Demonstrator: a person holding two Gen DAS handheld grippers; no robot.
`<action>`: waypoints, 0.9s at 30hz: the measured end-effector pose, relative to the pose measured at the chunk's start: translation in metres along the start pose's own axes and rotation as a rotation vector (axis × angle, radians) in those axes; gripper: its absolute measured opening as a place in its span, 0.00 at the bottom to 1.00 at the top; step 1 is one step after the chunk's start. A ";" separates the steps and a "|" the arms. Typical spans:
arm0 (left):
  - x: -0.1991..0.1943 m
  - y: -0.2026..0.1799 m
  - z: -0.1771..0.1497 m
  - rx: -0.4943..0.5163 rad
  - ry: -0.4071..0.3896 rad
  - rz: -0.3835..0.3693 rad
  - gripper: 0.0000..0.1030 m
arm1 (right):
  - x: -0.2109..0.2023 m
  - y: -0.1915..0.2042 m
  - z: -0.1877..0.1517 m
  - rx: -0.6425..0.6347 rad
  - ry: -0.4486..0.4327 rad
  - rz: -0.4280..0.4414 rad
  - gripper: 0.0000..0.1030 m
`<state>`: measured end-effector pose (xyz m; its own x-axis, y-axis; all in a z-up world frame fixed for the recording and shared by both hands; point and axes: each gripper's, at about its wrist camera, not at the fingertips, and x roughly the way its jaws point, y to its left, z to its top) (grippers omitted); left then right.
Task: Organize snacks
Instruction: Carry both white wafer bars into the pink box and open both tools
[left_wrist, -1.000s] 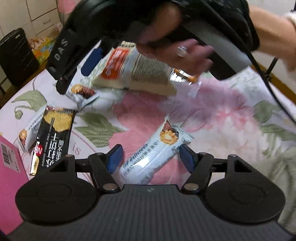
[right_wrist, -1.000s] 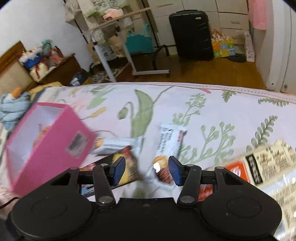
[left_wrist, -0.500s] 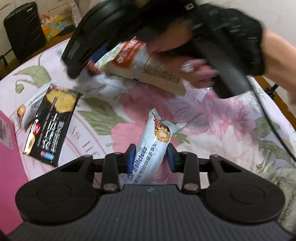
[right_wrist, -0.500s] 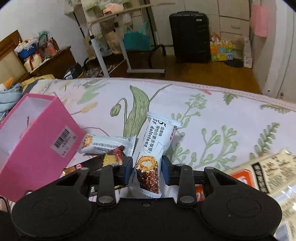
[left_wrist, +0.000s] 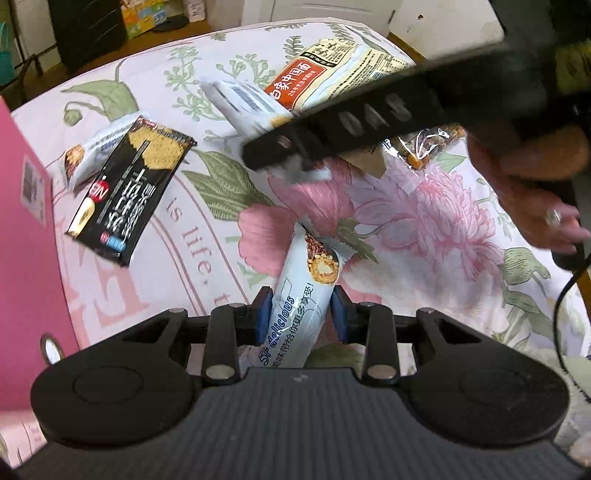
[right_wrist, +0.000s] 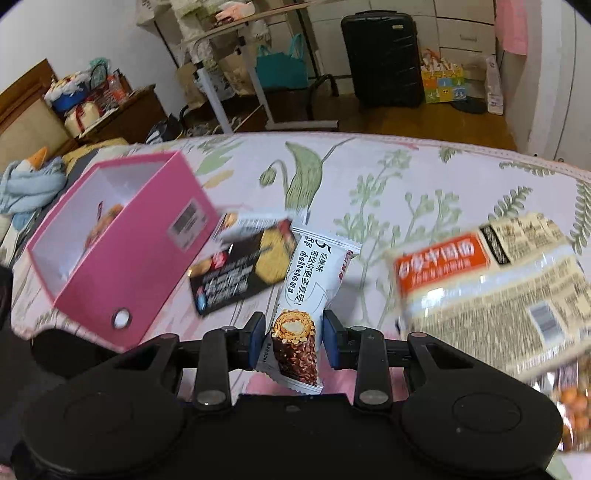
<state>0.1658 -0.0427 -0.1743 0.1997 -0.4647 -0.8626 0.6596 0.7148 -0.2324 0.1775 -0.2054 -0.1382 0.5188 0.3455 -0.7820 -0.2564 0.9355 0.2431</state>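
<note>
Left hand-held gripper (left_wrist: 301, 312): closed to a narrow gap, pinching left bar (left_wrist: 299, 291) across its middle, to the right of the pink box (left_wrist: 26, 258) and apart from it. Right hand-held gripper (right_wrist: 293, 334): likewise nearly closed, pinching right bar (right_wrist: 310, 280) near its printed end, also right of the box, with the black packet (right_wrist: 236, 273) between.

Changed within the last second: both sets of jaws wide open then, each bar lying loose on the bed sheet (left_wrist: 424, 221); now squeezed in on the wrappers. Right bar apparently raised off the sheet, background smeared with motion; left bar's far tip hard to judge, touching or just clear. Meaning for the task, as a judgement: both grasps made, carry to the box probably next, nothing dropped in by these two yet.

Bars: slim, pillow-shaped, glossy white film, crimped saw-tooth ends, wafer roll picture; light, slippery, crushable under a hard pinch. Pads: blue, flat. Box: rigid pink card, open top, white inside, barcode sticker on its side, something orange already at the bottom. Black packet: flat, shiny, just beside the box, lying partly over a third white bar (left_wrist: 96, 147). Noodle bag (right_wrist: 480, 295): large, crinkly, orange label, far from the box. Sheet: soft, floral, slightly rumpled.
</note>
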 end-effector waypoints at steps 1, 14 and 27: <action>-0.003 0.000 -0.001 -0.011 -0.003 0.000 0.31 | -0.002 0.001 -0.004 0.001 0.006 0.001 0.37; -0.051 0.008 -0.022 -0.172 0.009 -0.005 0.31 | -0.063 0.018 -0.034 -0.076 0.111 0.069 0.37; -0.155 0.018 -0.040 -0.226 -0.059 0.029 0.31 | -0.107 0.088 -0.042 -0.192 0.175 0.174 0.37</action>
<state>0.1177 0.0637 -0.0628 0.2623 -0.4674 -0.8443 0.4753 0.8240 -0.3084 0.0655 -0.1632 -0.0573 0.3096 0.4652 -0.8293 -0.4865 0.8268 0.2821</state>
